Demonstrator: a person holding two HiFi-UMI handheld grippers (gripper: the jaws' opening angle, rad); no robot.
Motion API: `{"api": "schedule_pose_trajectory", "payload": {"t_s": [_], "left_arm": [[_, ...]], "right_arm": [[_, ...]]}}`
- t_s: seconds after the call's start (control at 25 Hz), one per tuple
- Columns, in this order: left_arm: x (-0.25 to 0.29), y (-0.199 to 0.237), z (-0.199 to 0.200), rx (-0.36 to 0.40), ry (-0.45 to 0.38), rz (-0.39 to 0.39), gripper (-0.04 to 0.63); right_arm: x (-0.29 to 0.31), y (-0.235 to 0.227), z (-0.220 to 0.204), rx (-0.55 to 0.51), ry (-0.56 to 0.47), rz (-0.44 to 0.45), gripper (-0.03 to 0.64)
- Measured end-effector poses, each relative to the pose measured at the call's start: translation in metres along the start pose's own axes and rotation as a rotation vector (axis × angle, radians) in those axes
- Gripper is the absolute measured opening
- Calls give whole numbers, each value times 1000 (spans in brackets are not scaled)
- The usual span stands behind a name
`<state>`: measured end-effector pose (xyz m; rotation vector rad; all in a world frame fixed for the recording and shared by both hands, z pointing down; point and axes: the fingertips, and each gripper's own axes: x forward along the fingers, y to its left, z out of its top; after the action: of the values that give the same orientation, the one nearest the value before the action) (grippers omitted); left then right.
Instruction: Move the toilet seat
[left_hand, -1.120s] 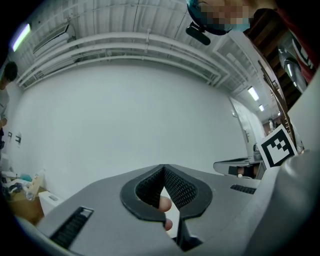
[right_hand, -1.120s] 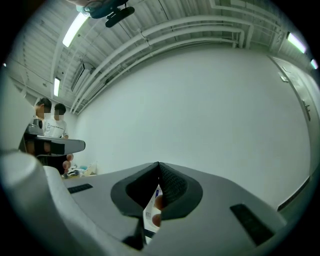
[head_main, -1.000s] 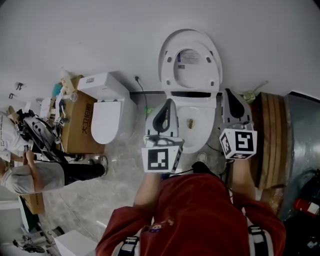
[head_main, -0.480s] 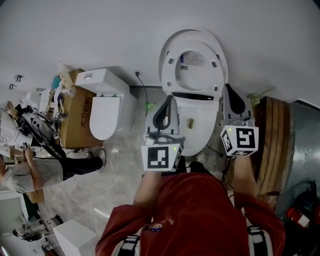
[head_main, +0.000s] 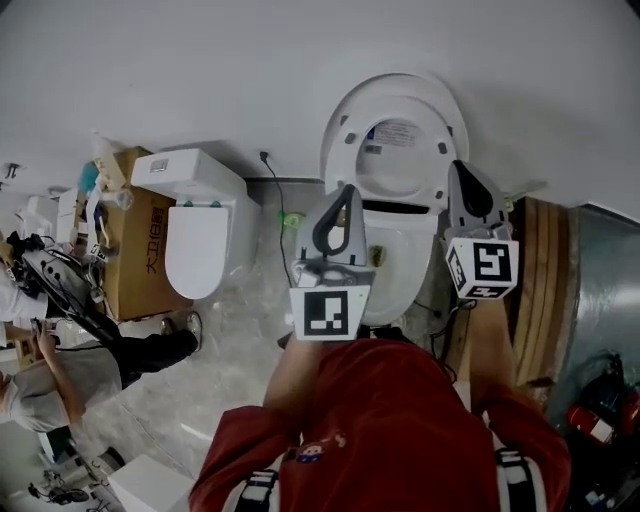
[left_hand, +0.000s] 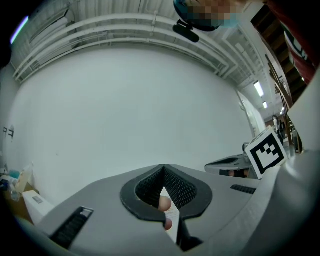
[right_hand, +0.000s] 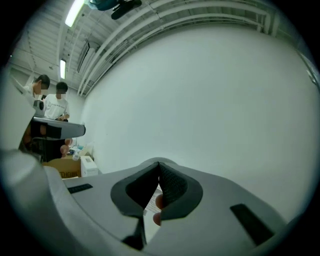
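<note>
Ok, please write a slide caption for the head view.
Person points left gripper and right gripper, jaws shut, at a white toilet with its seat raised.

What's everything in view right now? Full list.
toilet: 1, white, centre, against the wall
toilet seat: 1, white, raised upright with its lid
second toilet: 1, white, left, lid down
cardboard box: 1, brown, far left
wooden boards: stack, brown, right
red canister: 1, lower right
bystander: 1, grey top, lower left
left gripper: grey, shut, empty
right gripper: grey, shut, empty
</note>
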<state>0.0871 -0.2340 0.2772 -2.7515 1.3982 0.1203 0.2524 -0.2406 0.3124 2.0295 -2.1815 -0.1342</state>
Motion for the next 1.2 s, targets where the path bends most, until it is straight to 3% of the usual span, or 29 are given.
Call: {"api": "schedule_pose_trajectory", "payload": {"t_s": [0.16, 0.52, 0.64, 0.68, 0.76, 0.96, 1.2], "left_arm": [[21, 28, -9, 29, 8, -23, 11], [50, 74, -32, -28, 18, -60, 11], [57, 80, -36, 64, 23, -103, 11], [58, 83, -38, 60, 23, -106, 11], [61, 87, -42, -16, 21, -90, 11], [68, 94, -48, 87, 34, -155, 11], [70, 97, -59, 37, 47, -178, 11]], "right_arm": [[45, 11, -2, -122, 31, 10, 9], [125, 36, -30, -322, 155, 100, 11], [145, 42, -46, -419, 223, 155, 11], [151, 44, -50, -463, 244, 174, 12], [163, 45, -58, -539, 287, 208, 27], [190, 44, -82, -638, 415, 266, 97], [209, 41, -98, -757, 532, 313, 137]]}}
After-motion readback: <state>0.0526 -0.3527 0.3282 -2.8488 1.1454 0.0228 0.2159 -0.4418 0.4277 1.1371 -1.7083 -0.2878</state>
